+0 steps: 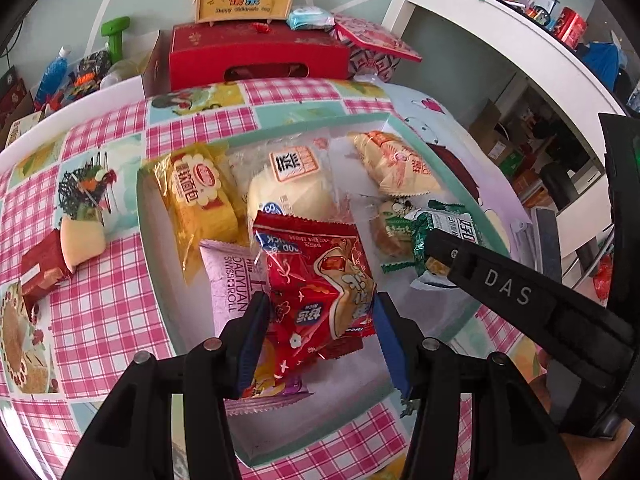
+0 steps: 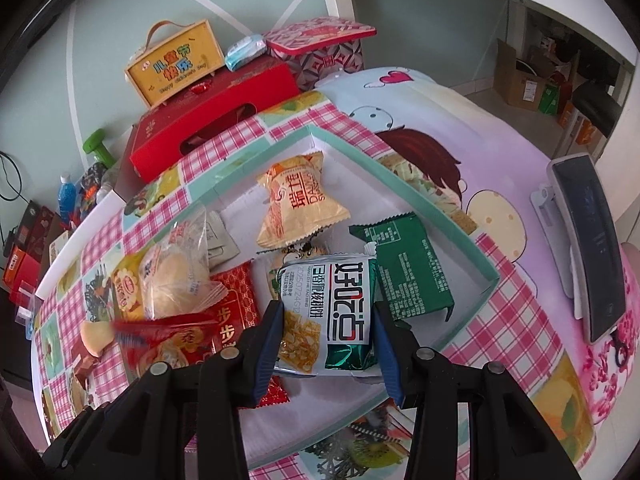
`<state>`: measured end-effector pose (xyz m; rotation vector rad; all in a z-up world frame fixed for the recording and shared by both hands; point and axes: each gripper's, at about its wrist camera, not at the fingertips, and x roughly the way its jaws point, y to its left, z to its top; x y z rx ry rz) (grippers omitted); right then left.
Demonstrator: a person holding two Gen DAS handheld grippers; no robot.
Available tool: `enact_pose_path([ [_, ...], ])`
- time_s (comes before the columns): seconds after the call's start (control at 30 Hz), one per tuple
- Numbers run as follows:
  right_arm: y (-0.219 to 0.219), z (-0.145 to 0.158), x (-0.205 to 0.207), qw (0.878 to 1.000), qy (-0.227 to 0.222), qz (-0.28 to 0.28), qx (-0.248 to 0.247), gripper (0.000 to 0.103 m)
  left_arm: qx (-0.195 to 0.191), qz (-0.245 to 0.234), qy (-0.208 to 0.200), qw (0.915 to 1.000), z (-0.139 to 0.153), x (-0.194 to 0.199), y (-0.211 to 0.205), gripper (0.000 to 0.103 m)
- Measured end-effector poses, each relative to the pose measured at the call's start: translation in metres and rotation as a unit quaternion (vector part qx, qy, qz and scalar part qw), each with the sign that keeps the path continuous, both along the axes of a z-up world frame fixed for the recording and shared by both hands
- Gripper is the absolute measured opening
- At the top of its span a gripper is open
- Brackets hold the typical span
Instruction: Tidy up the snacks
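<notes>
A shallow white box with a teal rim [image 1: 416, 140] [image 2: 440, 208] lies on the checked tablecloth and holds several snack packs. My left gripper [image 1: 322, 308] is shut on a red rice-cracker pack [image 1: 320, 280], which hangs just above the box's near part. My right gripper [image 2: 328, 316] is shut on a white and green biscuit pack [image 2: 332, 304] over the box's right side. In the left wrist view that pack [image 1: 440, 232] shows beside a black finger [image 1: 508, 288] of the right gripper. The red pack [image 2: 160, 332] looks blurred in the right wrist view.
In the box lie a yellow bread pack [image 1: 200, 196], a clear-wrapped bun [image 1: 292, 188], an orange pack [image 2: 300, 200], a purple roll pack [image 1: 228, 280] and a dark green pack [image 2: 412, 268]. A red gift box [image 1: 256, 56] stands behind; a phone on a stand [image 2: 592, 248] at right.
</notes>
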<state>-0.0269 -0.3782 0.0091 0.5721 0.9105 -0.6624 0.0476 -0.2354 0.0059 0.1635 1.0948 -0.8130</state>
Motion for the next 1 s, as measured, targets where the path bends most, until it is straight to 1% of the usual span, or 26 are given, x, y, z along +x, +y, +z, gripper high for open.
enact_pose_path([
  [0.5,0.003,-0.011,0.010,1.000,0.017,0.014,0.008,0.049,0.012,-0.013,0.010,0.9998,-0.012,0.000,-0.007,0.055],
  [0.57,0.002,-0.014,0.010,1.000,0.019,0.012,0.016,0.053,0.014,-0.016,0.007,0.9998,-0.012,-0.001,-0.007,0.055],
  [0.6,0.001,-0.016,0.010,0.999,0.022,0.011,0.020,0.061,0.014,-0.017,0.007,0.9997,-0.012,-0.001,-0.007,0.055],
  [0.63,0.000,-0.018,0.010,0.999,0.026,0.009,0.022,0.065,0.014,-0.017,0.008,0.9997,-0.012,-0.001,-0.007,0.055],
  [0.67,-0.001,-0.019,0.010,0.999,0.030,0.007,0.021,0.065,0.014,-0.019,0.010,0.9997,-0.012,-0.001,-0.007,0.057],
  [0.77,-0.001,-0.018,0.008,0.999,0.027,0.004,0.023,0.067,0.010,-0.026,0.016,0.9995,-0.009,-0.002,-0.008,0.068],
  [0.83,-0.001,-0.016,0.007,0.999,0.026,0.004,0.020,0.071,0.012,-0.028,0.013,0.9995,-0.005,-0.003,-0.008,0.073],
  [0.9,0.001,-0.014,0.007,1.000,0.025,0.005,0.017,0.072,0.014,-0.030,0.009,0.9994,-0.001,-0.004,-0.008,0.080],
  [0.97,0.001,-0.010,0.006,1.000,0.022,0.005,0.014,0.073,0.013,-0.027,0.008,0.9995,0.004,-0.003,-0.006,0.080],
  [1.0,0.002,-0.008,0.005,1.000,0.020,0.005,0.012,0.076,0.013,-0.025,0.007,0.9996,0.007,-0.002,-0.004,0.080],
])
